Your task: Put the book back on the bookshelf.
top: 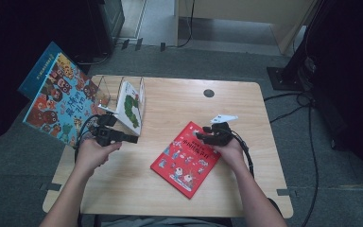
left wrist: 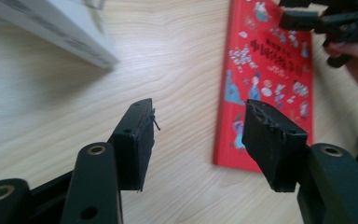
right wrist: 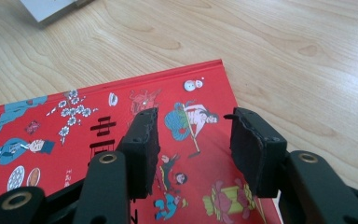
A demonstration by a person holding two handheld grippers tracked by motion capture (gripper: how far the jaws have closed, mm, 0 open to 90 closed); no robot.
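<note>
Both tongs spread: your right gripper (right wrist: 191, 149) hovers over the red picture book (top: 185, 158). Thin, stiff, slick cover; pinch its edge.

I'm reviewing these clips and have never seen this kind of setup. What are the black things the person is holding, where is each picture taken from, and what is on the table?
A person sits at a wooden table holding a hand-held two-jaw gripper in each hand; there is no robot arm. The high view looks down from above the person. Each of the other two pictures comes from a camera riding on one gripper, looking along its black jaws.

The left gripper is open and holds nothing, with bare tabletop between its jaws. The right gripper is also open, hovering over the red picture book that lies flat on the table.

At the table's far left stands a clear book stand with a white caterpillar book leaning in it. A blue book with animal faces tilts beside the stand, past the table's edge.
</note>
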